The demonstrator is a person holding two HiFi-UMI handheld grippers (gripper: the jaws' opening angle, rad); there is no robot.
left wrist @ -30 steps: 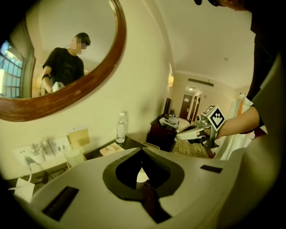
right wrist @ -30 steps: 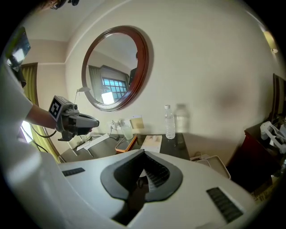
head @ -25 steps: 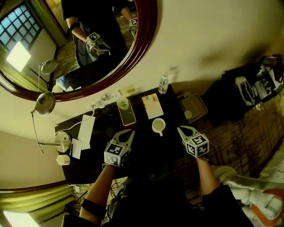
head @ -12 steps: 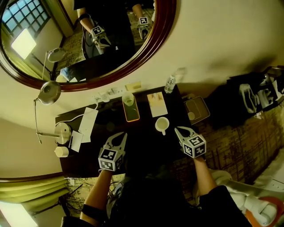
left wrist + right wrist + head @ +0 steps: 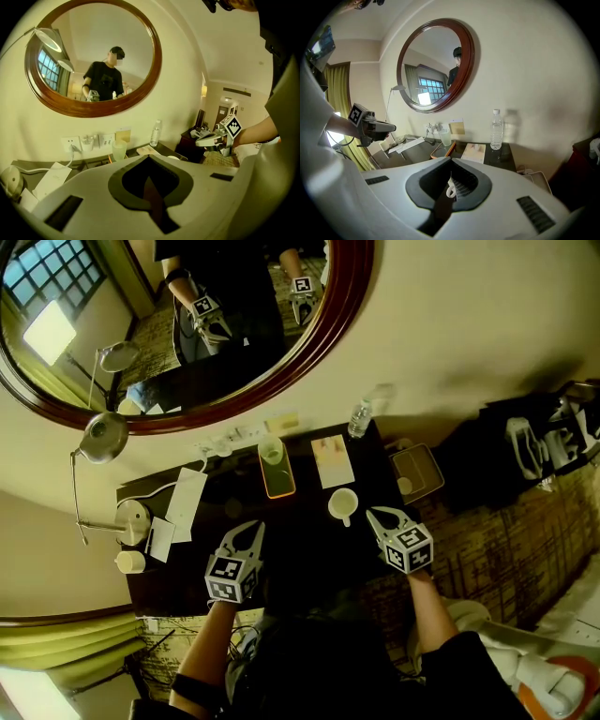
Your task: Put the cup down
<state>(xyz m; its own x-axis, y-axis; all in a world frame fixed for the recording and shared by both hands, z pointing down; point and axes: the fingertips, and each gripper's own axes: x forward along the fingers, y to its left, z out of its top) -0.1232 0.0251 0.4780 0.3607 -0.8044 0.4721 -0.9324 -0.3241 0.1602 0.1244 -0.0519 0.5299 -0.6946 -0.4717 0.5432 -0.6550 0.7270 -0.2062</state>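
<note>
Dark desk [image 5: 305, 549] stood with its back edge against the wall under a round mirror [image 5: 352, 296]. The back strip was crowded: an orange tray [image 5: 277, 480] with a glass [image 5: 271, 450] on its far end, a booklet [image 5: 333, 460] beside it, and a water bottle [image 5: 358, 417] at the right rear corner. The left end was taken by a lamp [image 5: 103, 435] and loose paper [image 5: 183, 505]. A pale square tray [image 5: 417, 472] sat just beyond the desk's right edge. The front middle of the desktop lay bare, giving open room between the 2 tools. The white cup [image 5: 342, 504] stood upright on the desk just in front of the booklet, handle toward the near side, free of both tools. The left gripper [image 5: 247, 529] hovered over the bare front area, well apart from the cup, jaws pressed together with nothing in them. The right gripper [image 5: 376, 516] hung near the cup's right side without touching it, jaws likewise closed and empty.
</note>
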